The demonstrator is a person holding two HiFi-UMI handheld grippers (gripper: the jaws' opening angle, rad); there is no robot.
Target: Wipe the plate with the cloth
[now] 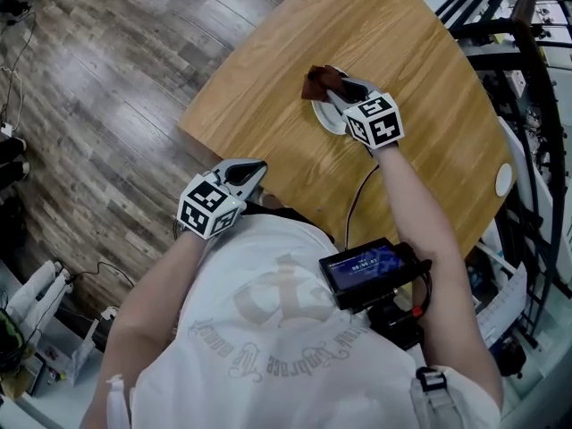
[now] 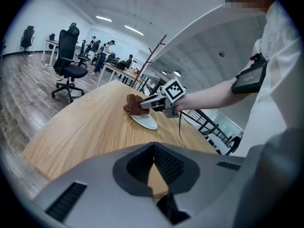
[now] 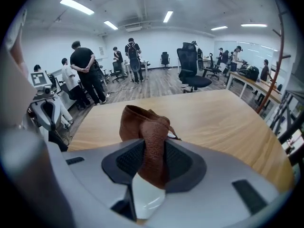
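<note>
One cloth (image 3: 142, 122) in right tool (image 3: 150, 148) — grip unclear from above.

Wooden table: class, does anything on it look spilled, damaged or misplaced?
Nothing stands out. The white round plate lies flat on the wooden table, and the right gripper holds the bunched brown cloth at its edge.

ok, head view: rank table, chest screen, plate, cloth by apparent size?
1. table
2. chest screen, though nearness to the camera inflates it
3. plate and cloth: look alike, and the right gripper covers part of the plate
</note>
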